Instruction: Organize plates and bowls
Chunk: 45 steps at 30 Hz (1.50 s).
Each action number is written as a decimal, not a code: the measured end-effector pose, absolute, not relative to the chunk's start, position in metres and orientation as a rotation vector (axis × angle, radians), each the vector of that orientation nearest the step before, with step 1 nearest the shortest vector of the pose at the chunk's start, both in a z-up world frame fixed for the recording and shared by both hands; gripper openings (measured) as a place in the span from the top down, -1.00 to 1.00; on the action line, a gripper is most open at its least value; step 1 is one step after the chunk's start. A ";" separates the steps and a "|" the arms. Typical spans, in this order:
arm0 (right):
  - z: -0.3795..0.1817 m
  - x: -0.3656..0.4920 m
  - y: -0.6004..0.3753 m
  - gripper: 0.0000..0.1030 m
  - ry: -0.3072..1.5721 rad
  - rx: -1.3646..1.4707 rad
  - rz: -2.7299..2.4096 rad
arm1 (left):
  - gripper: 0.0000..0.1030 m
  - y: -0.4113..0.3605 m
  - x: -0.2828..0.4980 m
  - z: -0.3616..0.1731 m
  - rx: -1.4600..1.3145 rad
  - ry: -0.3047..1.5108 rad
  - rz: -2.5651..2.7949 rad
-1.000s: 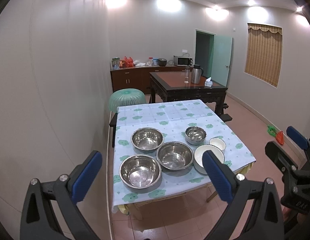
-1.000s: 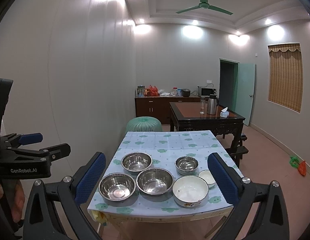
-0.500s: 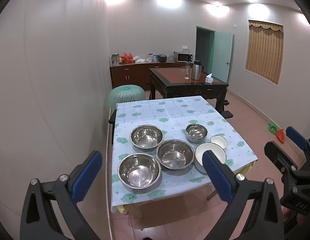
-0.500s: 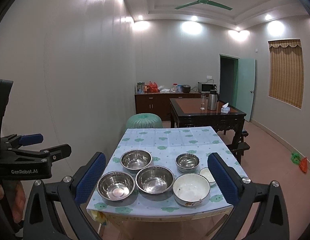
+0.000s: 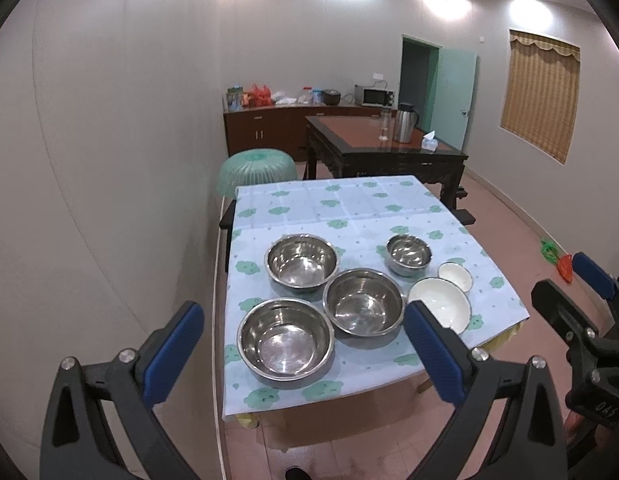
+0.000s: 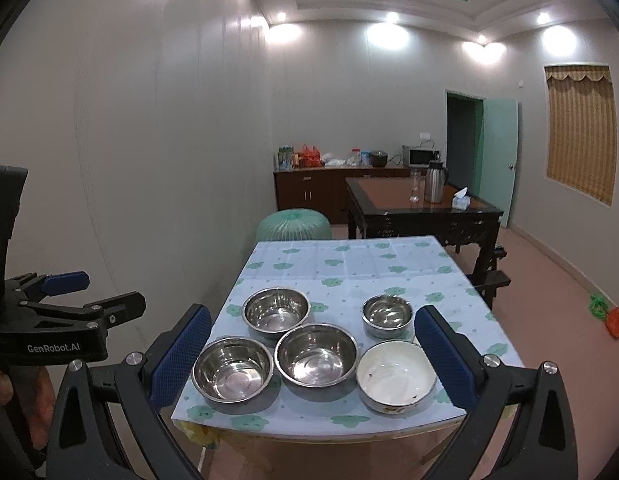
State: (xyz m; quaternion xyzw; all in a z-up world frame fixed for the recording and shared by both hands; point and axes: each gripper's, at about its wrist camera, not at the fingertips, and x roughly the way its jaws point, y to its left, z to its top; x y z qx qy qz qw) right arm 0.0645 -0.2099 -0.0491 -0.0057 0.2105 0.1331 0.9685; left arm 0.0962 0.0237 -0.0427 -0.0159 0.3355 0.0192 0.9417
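Three large steel bowls stand near the table's front: front left (image 5: pixel 285 343) (image 6: pixel 232 369), middle (image 5: pixel 363 307) (image 6: pixel 316 354) and back left (image 5: pixel 302 262) (image 6: pixel 276 311). A small steel bowl (image 5: pixel 408 253) (image 6: pixel 387 315) sits to the right. A white enamel bowl (image 5: pixel 441 304) (image 6: pixel 395 375) and a small white bowl (image 5: pixel 455 276) lie at the front right. My left gripper (image 5: pixel 303 354) is open and empty, short of the table. My right gripper (image 6: pixel 309 356) is open and empty, also short of the table.
The table wears a light blue flowered cloth (image 5: pixel 349 204) (image 6: pixel 349 264) beside the left wall. A green mesh cover (image 5: pixel 256 170) sits behind it. A dark wooden table (image 5: pixel 383 148) with a kettle and tissues stands further back, then a sideboard (image 5: pixel 269 128).
Both grippers have moved closer to the table and tilted slightly down; the bowls appear larger. Both stay open and nothing on the table has moved.
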 end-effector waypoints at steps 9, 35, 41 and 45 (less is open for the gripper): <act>-0.075 0.119 -0.173 -0.99 0.510 -0.060 0.272 | -0.97 0.065 0.151 -0.085 -0.072 0.782 0.045; -0.126 0.242 -0.091 -0.99 0.687 -0.158 0.313 | -0.97 0.144 0.229 -0.148 -0.155 0.919 0.114; -0.142 0.284 -0.081 -0.99 0.721 -0.165 0.374 | -0.97 0.147 0.253 -0.156 -0.158 0.942 0.176; -0.155 0.317 -0.079 -0.99 0.757 -0.159 0.404 | -0.97 0.147 0.274 -0.165 -0.155 0.971 0.215</act>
